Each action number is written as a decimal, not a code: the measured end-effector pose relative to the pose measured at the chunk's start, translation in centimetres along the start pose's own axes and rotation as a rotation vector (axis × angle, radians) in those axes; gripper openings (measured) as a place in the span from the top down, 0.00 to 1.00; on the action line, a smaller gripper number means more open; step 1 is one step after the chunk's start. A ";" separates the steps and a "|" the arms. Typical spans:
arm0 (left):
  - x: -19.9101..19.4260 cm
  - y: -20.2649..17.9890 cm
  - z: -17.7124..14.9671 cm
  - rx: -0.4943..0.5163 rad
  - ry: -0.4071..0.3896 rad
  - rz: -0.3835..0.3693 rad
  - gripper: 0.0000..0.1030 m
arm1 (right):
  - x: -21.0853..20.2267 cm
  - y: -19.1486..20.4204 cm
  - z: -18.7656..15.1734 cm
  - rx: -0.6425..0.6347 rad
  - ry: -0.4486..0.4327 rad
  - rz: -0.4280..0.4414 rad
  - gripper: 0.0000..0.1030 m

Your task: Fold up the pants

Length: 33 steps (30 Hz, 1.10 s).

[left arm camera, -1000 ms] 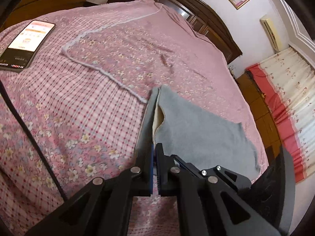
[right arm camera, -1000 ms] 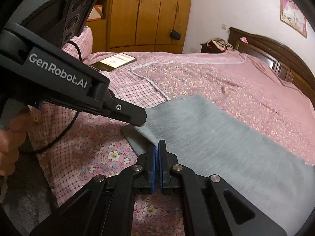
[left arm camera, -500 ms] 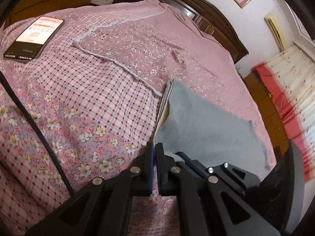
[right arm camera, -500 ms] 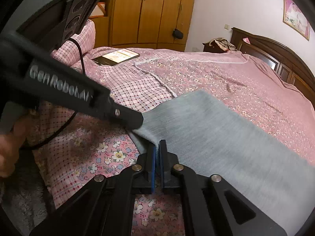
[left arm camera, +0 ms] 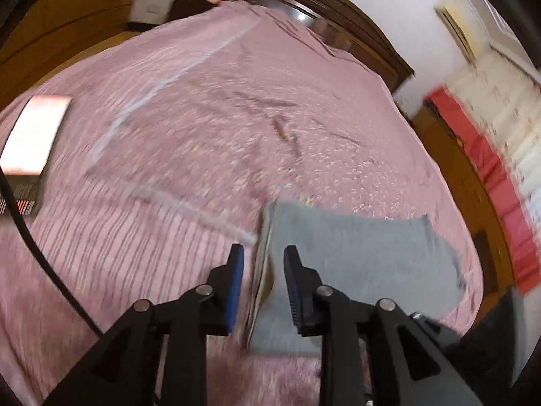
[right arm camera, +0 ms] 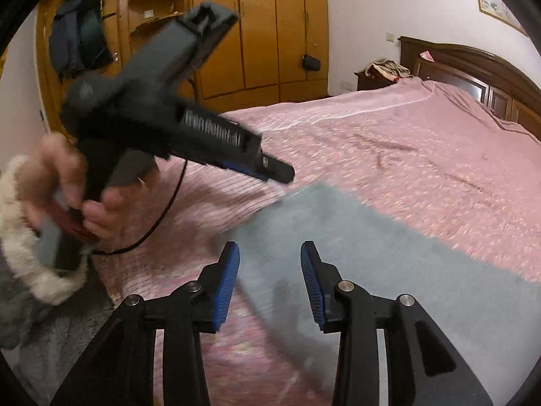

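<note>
Grey pants [left arm camera: 355, 260] lie folded flat on a bed [left arm camera: 209, 128] covered in a pink floral and checked spread, at the near edge. Both views are smeared by motion blur, so the print and the cloth's edges read only roughly.

The left hand-held gripper [left arm camera: 263, 270] hangs just above the pants' near corner, its jaws spread and just opened; the folded edge, showing a pale lining, runs in the gap between the blue pads [left arm camera: 236, 280] without being pressed. In the left wrist view the pants stretch from that corner away to the right, their far end ragged and partly cut off by a dark shape at the frame's lower right.

The right hand-held gripper [right arm camera: 270, 270] is likewise spread, its jaws just opened, with grey cloth below and between the fingers but not pinched. In the right wrist view the long axis runs from upper left toward lower right, where the pants leave the frame. A person's hand [right arm camera: 64, 186] in a fleecy cuff grips the left tool's handle there.

A lit phone [left arm camera: 33, 135] lies at the bed's left side, blurred, and a black cable [left arm camera: 37, 253] crosses the spread near it.
</note>
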<state>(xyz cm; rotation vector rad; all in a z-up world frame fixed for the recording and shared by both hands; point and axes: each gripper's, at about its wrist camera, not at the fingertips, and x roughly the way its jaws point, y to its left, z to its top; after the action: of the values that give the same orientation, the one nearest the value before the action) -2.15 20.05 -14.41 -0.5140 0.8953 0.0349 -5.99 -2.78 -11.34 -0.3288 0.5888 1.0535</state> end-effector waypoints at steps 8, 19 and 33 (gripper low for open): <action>5.1 -2.0 1.7 0.170 0.070 -0.003 0.73 | 5.1 -5.6 3.5 -0.230 0.064 0.121 0.62; 5.7 -1.1 1.1 0.212 -0.015 -0.062 0.71 | 10.6 -6.3 3.9 -0.428 0.204 0.248 0.63; 3.6 -0.4 -0.3 0.222 -0.075 -0.115 0.72 | 8.3 -2.9 3.4 -0.612 0.137 0.094 0.96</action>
<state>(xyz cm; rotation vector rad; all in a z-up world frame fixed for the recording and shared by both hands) -0.06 18.92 -17.10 -0.3537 0.7843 -0.1478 0.57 3.58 -13.70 -0.9213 0.3929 1.2979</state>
